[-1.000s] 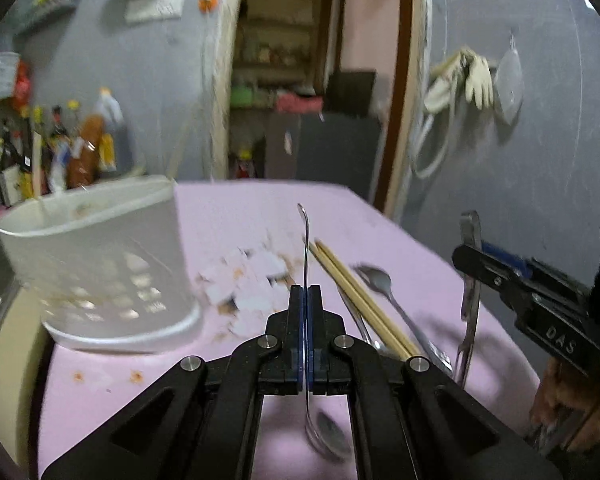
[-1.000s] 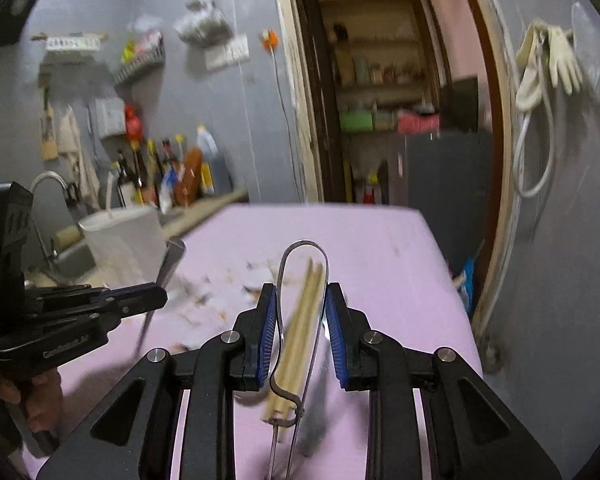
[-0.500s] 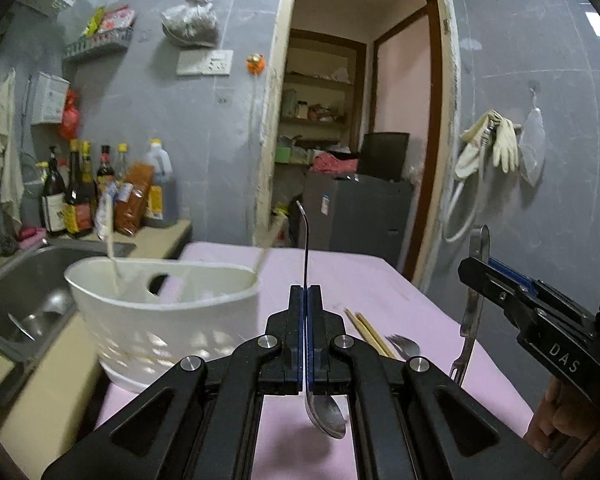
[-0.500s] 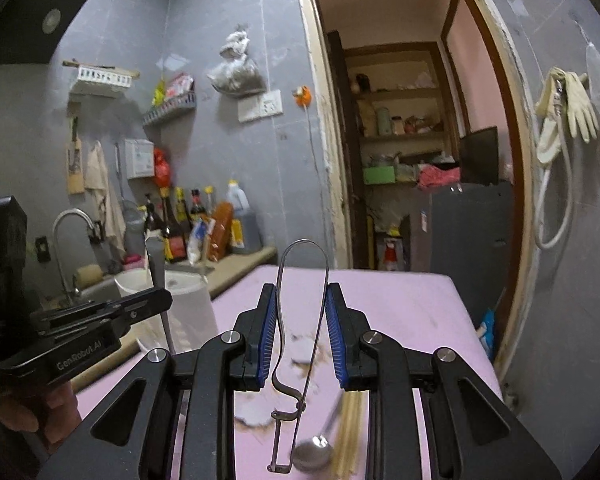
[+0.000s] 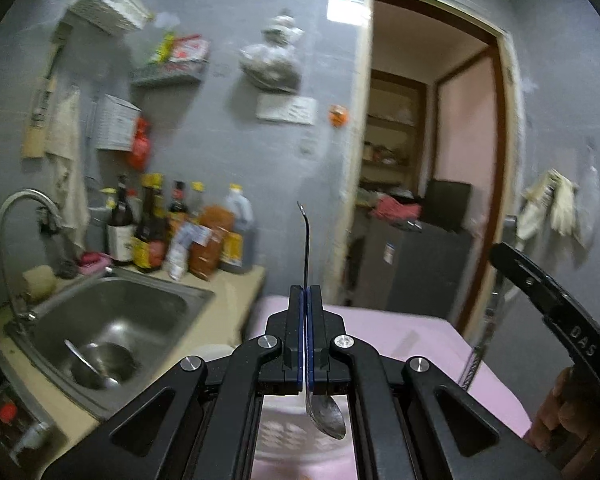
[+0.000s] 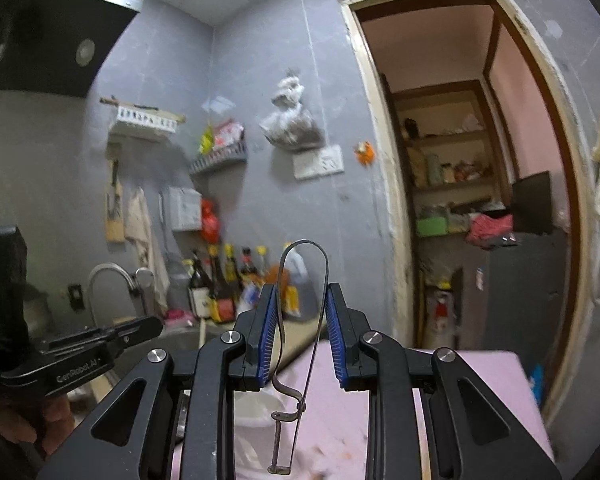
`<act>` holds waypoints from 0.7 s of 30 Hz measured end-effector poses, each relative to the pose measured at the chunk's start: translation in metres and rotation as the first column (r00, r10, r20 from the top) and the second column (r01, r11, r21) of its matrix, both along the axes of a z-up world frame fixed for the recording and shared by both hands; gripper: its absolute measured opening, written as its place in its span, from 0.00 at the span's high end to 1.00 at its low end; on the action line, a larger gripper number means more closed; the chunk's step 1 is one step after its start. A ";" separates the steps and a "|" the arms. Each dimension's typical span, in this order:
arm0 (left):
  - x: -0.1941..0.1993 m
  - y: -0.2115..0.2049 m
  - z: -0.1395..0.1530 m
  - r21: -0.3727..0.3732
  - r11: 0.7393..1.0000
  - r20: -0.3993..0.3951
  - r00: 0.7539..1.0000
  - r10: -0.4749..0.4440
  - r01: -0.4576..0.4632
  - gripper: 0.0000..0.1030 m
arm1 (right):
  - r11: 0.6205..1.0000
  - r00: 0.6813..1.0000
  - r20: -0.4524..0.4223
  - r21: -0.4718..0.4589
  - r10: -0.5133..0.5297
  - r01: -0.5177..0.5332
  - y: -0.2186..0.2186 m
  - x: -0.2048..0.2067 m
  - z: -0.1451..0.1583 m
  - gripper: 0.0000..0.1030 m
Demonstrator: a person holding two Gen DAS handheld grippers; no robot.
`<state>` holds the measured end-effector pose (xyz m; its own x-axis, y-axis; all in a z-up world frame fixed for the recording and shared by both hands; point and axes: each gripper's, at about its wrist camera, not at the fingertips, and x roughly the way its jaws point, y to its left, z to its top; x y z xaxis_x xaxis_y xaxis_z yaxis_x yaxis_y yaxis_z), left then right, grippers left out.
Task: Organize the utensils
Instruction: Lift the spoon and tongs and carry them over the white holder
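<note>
Two utensils are up in the air right now and, as far as I can tell, neither one is stowed yet. The left gripper (image 5: 305,300) has its blue pads squeezed right together on a metal spoon (image 5: 327,420), held by the lower handle with the bowl hanging down toward the camera and the handle tip pointing up. The right gripper (image 6: 302,308) is clamped on a bent-wire tool (image 6: 296,340), some kind of looped metal peeler or tongs (can't say which), with the loop sticking up past the fingertips and the loose end dangling below. Its pads sit apart by the width of that loop, pressing on both sides of it.

Under both grippers there's a white holder (image 6: 256,410), blurry and mostly hidden behind the fingers, sitting on the pink table (image 5: 412,332). I'd guess that's where the utensils are meant to go, and both tools look to be hovering roughly over it. Can't see inside it from either view, so no idea what's already in there.

My read: grabbing is done for these two, dropping them in is still to come. Whether more utensils are left on the table is impossible to tell, since both cameras are tilted up at the wall, the sink (image 5: 112,324) and the doorway. One ladle-ish thing is lying in the sink, not sure it counts.
</note>
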<state>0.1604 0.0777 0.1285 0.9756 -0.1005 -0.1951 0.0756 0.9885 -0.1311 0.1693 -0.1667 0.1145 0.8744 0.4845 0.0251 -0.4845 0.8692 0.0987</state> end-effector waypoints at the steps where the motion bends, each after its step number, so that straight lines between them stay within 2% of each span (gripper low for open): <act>1: 0.003 0.008 0.003 -0.001 1.000 0.008 1.000 0.026 -0.025 1.00 | 1.000 1.000 0.006 0.002 0.012 -0.012 0.006 0.005 0.003 0.79; 7: 0.025 0.042 0.004 0.014 0.990 0.009 0.990 0.138 -0.138 1.00 | 0.998 0.998 0.000 -0.003 0.060 -0.060 0.037 0.030 0.004 0.79; 12: 0.049 0.048 -0.014 0.024 0.992 -0.054 0.991 0.125 -0.124 1.00 | 0.997 0.997 -0.029 -0.026 0.071 -0.071 0.055 0.048 -0.008 0.79; 21: 0.070 0.031 -0.049 0.063 0.992 -0.148 0.982 0.115 -0.106 1.00 | 0.992 0.989 -0.127 -0.091 0.072 -0.084 0.072 0.072 -0.041 0.79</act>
